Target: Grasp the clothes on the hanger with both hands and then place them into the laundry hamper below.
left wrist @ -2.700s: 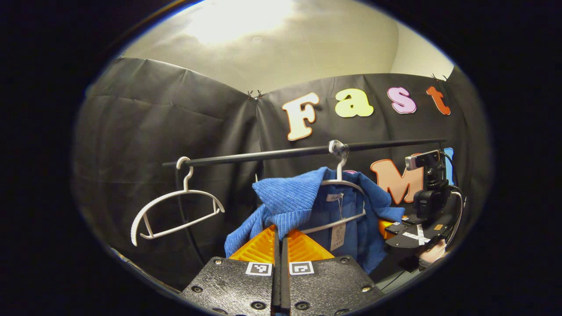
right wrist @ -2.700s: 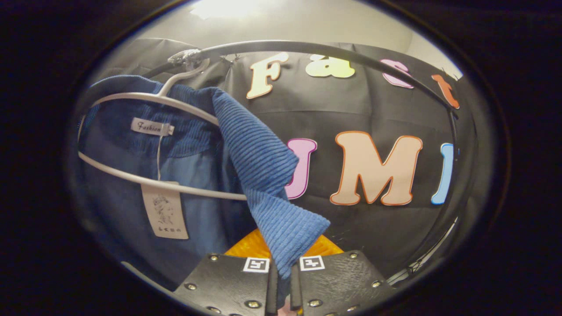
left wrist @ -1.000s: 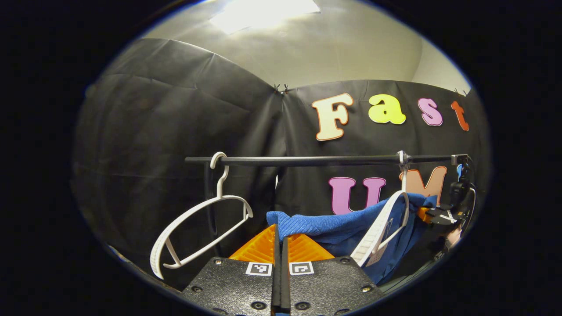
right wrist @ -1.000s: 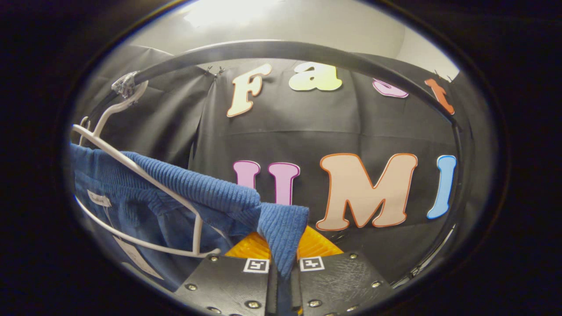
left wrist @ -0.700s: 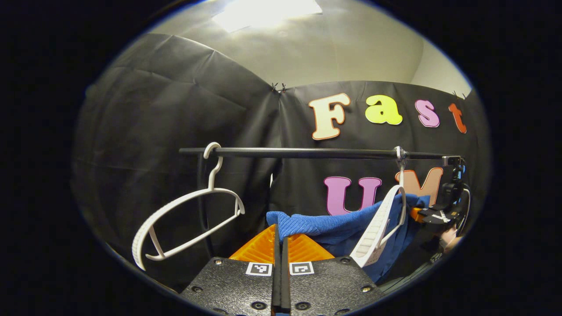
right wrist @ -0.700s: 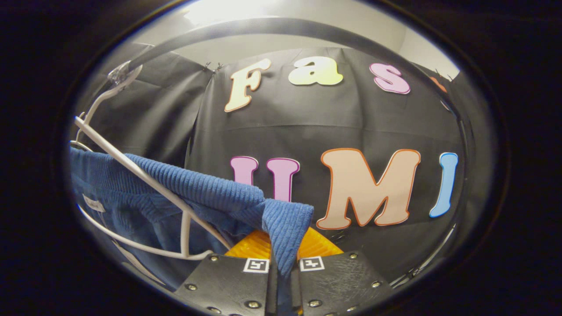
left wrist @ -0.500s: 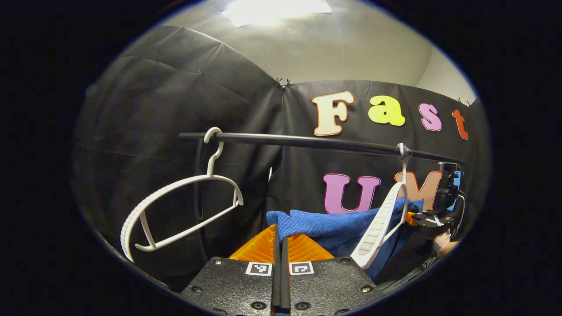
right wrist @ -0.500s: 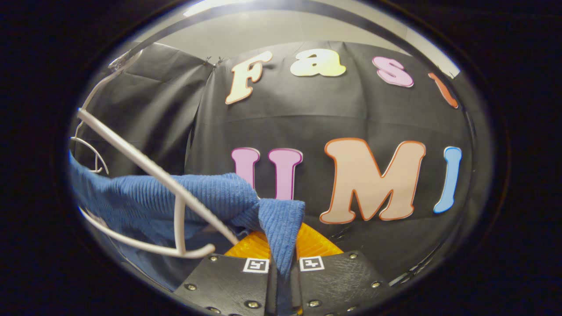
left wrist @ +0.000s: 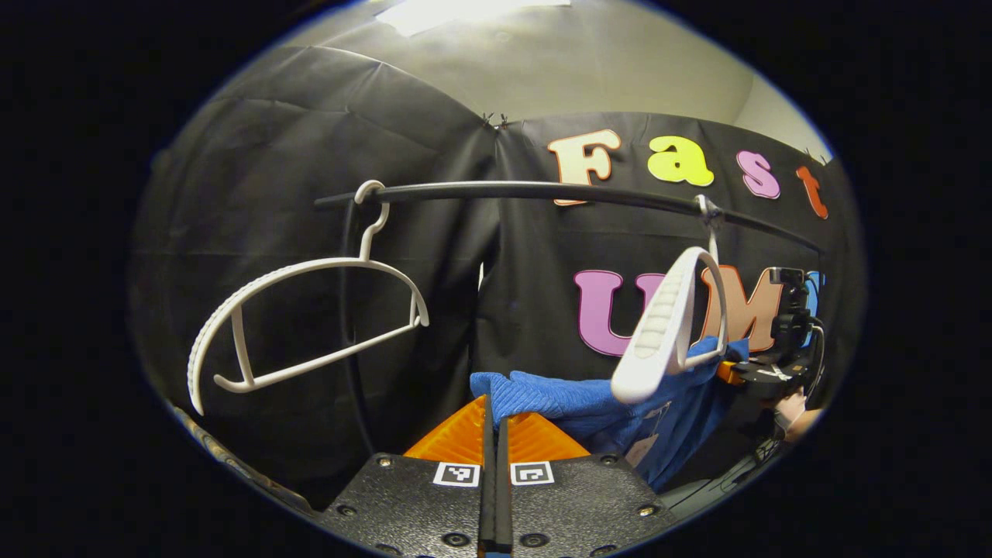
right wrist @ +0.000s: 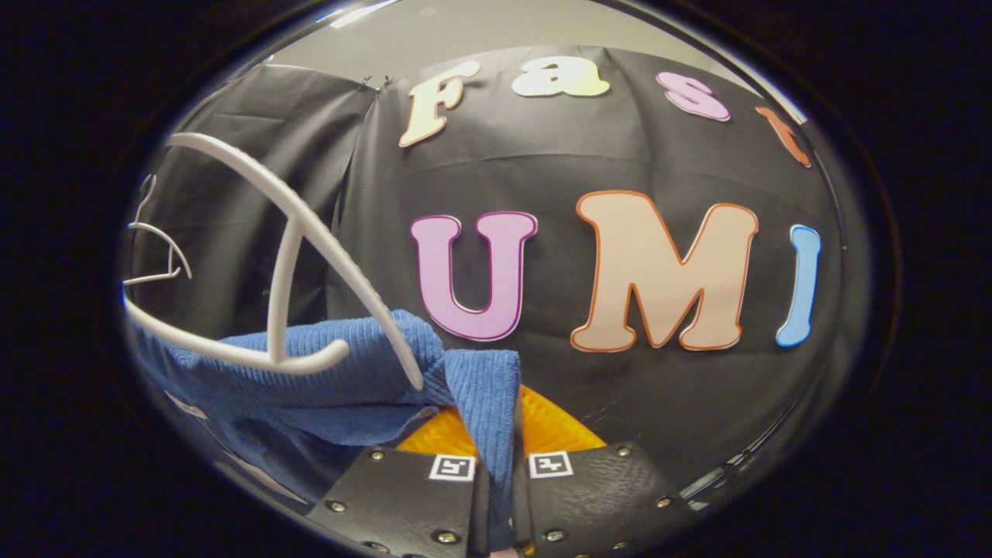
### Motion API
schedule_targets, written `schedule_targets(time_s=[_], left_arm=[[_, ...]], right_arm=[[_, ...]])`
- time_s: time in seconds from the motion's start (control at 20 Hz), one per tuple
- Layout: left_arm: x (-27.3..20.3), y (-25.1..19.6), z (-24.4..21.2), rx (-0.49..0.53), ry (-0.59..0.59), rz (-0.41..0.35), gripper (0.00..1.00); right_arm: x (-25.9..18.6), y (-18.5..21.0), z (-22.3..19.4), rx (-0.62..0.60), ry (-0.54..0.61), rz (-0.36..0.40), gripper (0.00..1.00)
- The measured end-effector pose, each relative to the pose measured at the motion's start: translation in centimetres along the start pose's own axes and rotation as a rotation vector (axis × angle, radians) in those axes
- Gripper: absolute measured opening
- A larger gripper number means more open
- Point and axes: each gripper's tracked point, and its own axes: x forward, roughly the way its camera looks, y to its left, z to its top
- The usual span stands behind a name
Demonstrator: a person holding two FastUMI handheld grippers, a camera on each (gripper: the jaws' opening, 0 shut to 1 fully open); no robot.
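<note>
Now blue garment [left wrist: 589, 399] hangs below the hanger [left wrist: 666, 325]

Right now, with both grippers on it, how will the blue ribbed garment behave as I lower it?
The blue ribbed knit garment probably stays floppy: it sags between the left gripper and right gripper. It looks thick, so likely fairly heavy. It may snag on the white plastic hanger lying across it.
</note>
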Motion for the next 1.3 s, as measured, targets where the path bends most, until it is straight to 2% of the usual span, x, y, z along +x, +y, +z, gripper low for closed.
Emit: schedule_targets(time_s=[0.45,0.65,1.0,1.3], left_arm=[[-2.0,0.4,-2.7,0.005,0.057,0.027,0.0],[-2.5,-0.2,-3.9,0.059,0.085,0.021,0.0],[-3.3,-3.4,-5.6,0.122,0.117,-0.063,0.0],[-2.9,-6.6,-6.4,0.139,0.123,-0.15,0.01]], right_arm=[[-2.4,0.2,-3.3,-0.008,0.057,0.014,0.11],[-3.9,0.1,-5.1,-0.004,0.089,0.015,0.11],[-6.1,0.0,-6.7,-0.003,0.113,0.014,0.11],[-7.9,2.0,-7.1,0.018,0.112,0.046,0.11]])
